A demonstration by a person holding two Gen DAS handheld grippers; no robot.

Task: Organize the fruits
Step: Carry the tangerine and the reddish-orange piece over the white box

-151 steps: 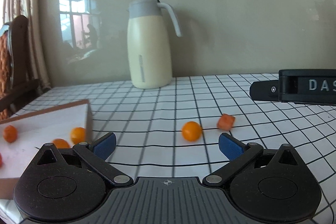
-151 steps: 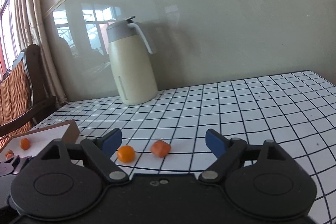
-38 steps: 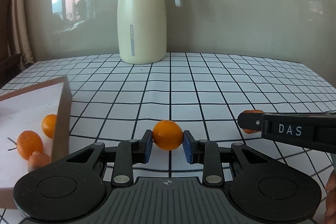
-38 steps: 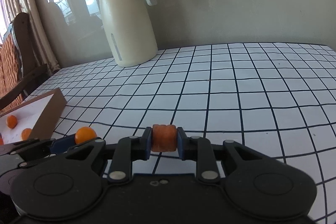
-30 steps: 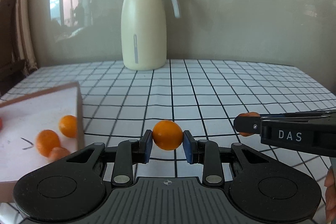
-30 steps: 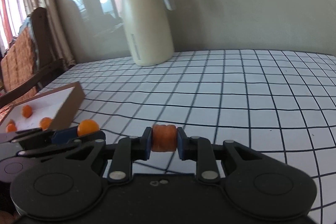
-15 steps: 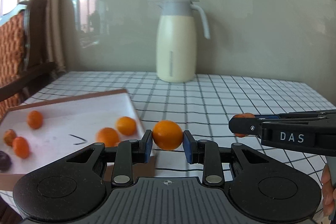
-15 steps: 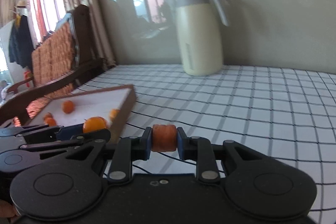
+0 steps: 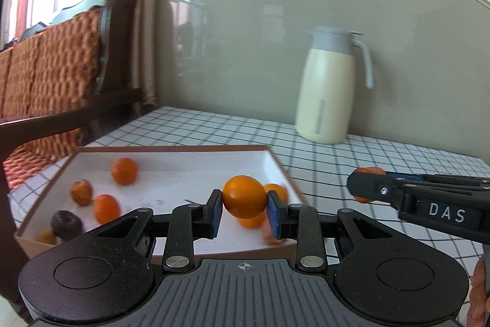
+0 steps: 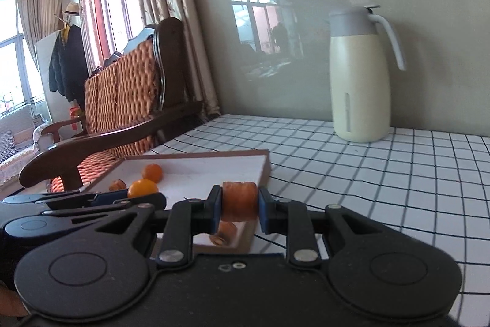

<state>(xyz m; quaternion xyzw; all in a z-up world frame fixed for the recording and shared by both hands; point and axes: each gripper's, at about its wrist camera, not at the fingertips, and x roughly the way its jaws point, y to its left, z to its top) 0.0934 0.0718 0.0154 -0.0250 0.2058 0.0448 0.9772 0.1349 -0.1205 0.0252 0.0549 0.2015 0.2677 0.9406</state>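
While a checked table (image 9: 352,161) carries a cream jug (image 9: 329,91) by the wall, a shallow white tray (image 9: 174,163) of small fruits sits at its left. Above the tray's right side, the left gripper (image 9: 244,210) clamps a round orange (image 9: 244,197). Just beside it, the right gripper (image 10: 239,209) squeezes a squat orange fruit (image 10: 239,201) over the tray's near right corner.

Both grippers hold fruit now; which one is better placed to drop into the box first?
Left. The left gripper holds its orange over the box; the right gripper with its fruit piece looks nearer the box's corner.
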